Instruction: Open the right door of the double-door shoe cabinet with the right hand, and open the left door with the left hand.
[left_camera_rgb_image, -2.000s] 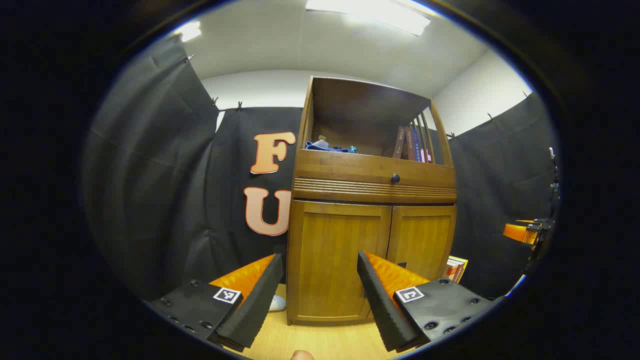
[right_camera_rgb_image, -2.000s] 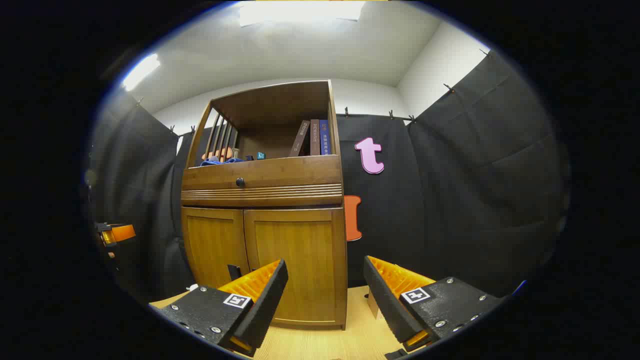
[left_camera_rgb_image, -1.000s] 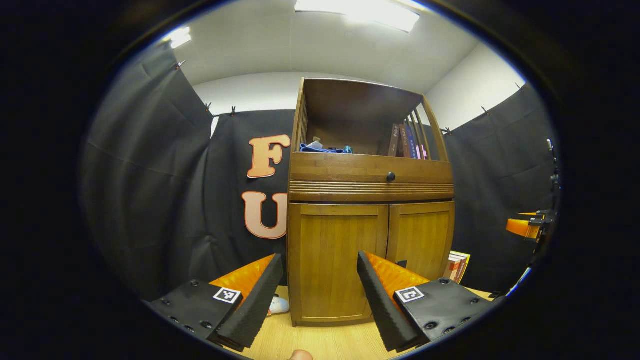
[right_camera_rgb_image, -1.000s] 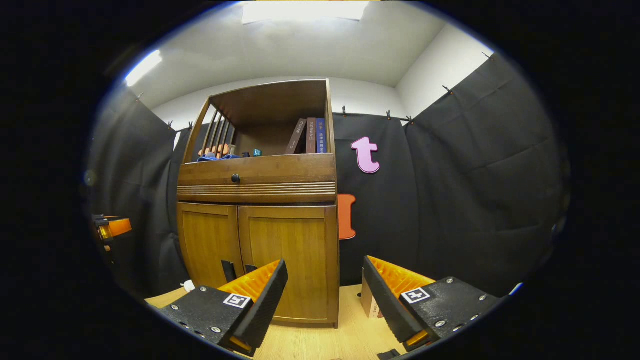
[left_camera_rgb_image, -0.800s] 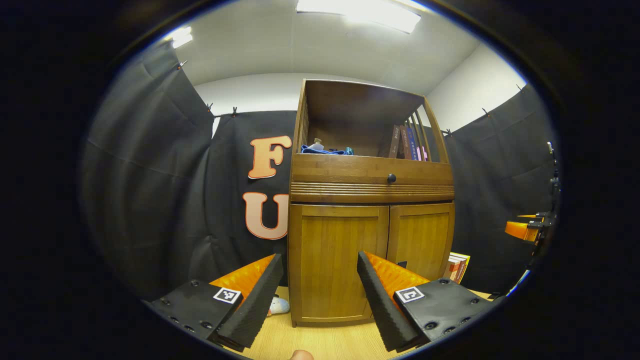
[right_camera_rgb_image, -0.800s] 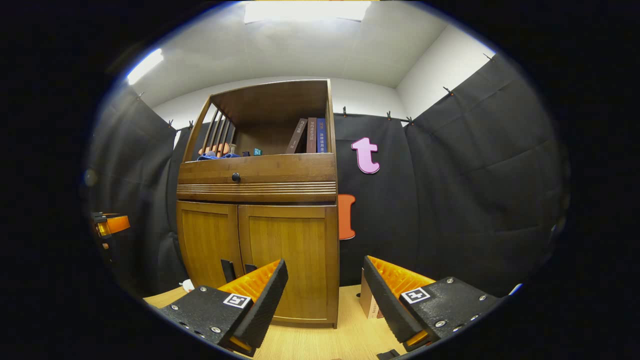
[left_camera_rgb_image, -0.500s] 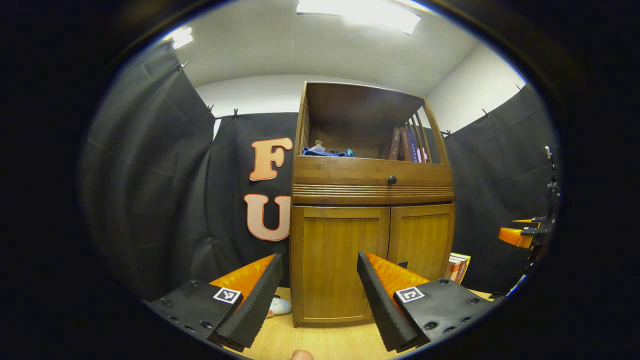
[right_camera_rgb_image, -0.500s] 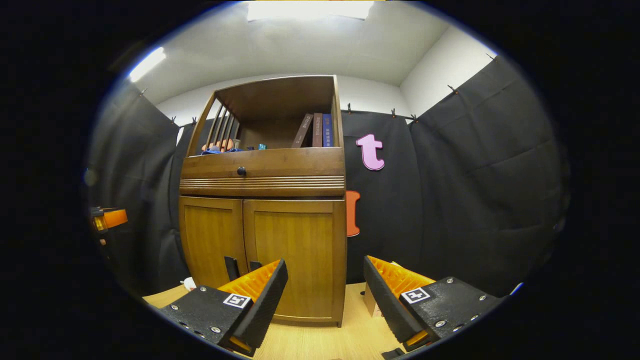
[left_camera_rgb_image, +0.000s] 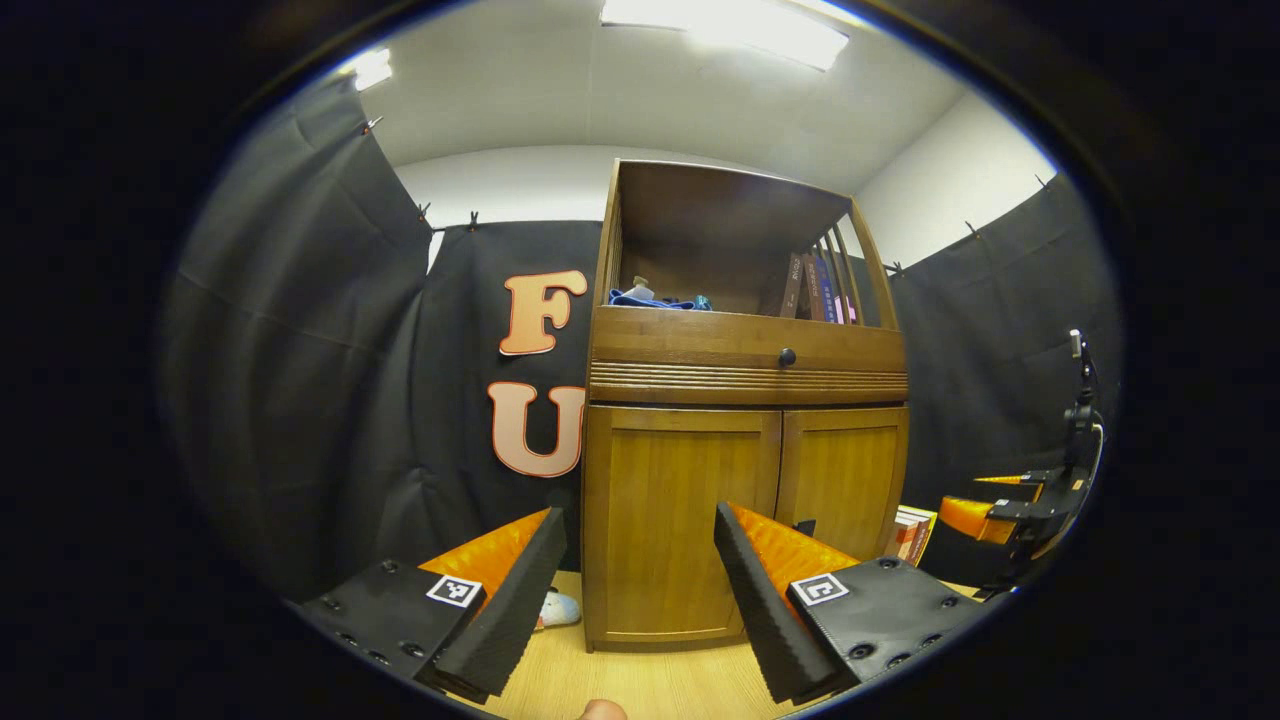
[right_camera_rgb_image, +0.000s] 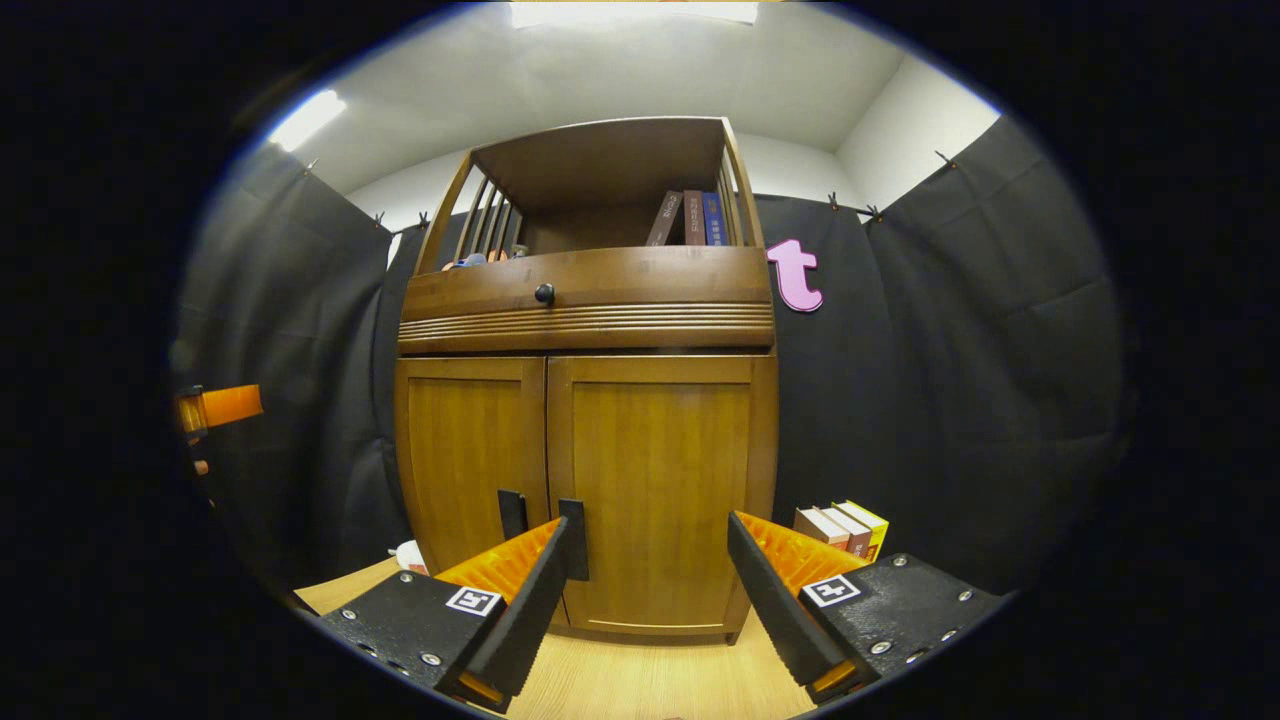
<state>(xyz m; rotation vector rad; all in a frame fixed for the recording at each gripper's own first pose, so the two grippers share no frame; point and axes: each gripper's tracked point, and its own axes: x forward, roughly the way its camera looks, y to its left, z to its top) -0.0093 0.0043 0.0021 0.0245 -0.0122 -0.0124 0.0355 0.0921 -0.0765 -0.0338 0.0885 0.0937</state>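
Observation:
The wooden shoe cabinet stands ahead with both lower doors closed. In the right gripper view the right door is straight in front and the left door sits beside it. Two black handles meet at the seam low down. My right gripper is open, short of the doors, its left finger overlapping the right door's handle. My left gripper is open, facing the left door from farther back. The right gripper appears at the far right of the left gripper view.
Above the doors is a drawer with a dark knob, then an open shelf with books and a blue cloth. Several books stand on the wooden floor right of the cabinet. A small white object lies at its left.
My right gripper has moved closer to the cabinet and swung toward its doors, which now look larger and centred. The left gripper has barely moved. Both stay open.

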